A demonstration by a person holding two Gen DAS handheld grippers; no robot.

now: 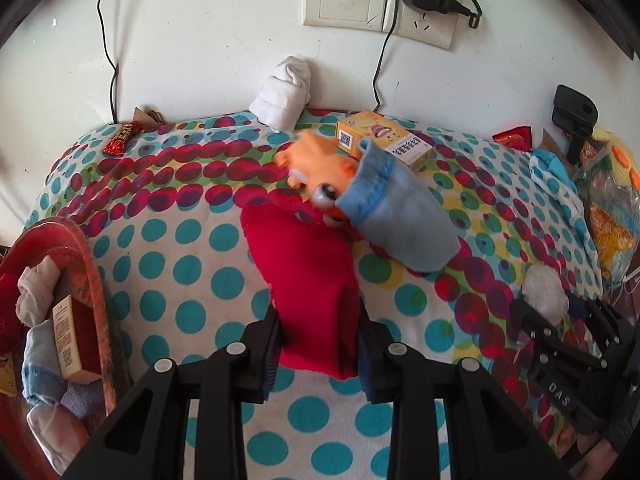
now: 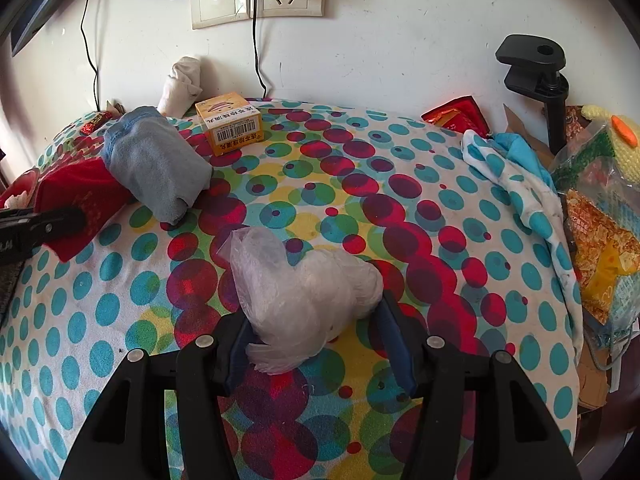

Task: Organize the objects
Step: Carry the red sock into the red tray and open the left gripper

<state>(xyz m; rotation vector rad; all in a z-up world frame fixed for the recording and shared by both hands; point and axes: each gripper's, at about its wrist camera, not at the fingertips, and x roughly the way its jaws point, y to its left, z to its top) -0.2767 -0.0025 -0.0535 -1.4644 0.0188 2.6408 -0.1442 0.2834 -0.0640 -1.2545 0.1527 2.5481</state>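
My left gripper (image 1: 318,344) is shut on a red sock (image 1: 304,280) that lies on the dotted cloth; the sock also shows in the right wrist view (image 2: 76,196). A blue sock (image 1: 396,220) lies beyond it, partly over an orange toy (image 1: 316,160), next to a yellow box (image 1: 384,140). My right gripper (image 2: 316,344) holds a crumpled clear plastic bag (image 2: 304,288) between its fingers, resting on the cloth. The right gripper shows at the right of the left wrist view (image 1: 560,320). The blue sock (image 2: 156,168) and yellow box (image 2: 230,128) sit at the far left there.
A red basket (image 1: 92,276) at the left holds socks and a box. A white rolled sock (image 1: 284,92) leans on the wall. Wall sockets (image 1: 424,20) and cables are behind. A black clamp stand (image 2: 540,76), snack bags (image 2: 604,216) and a dotted cloth piece (image 2: 516,184) crowd the right edge.
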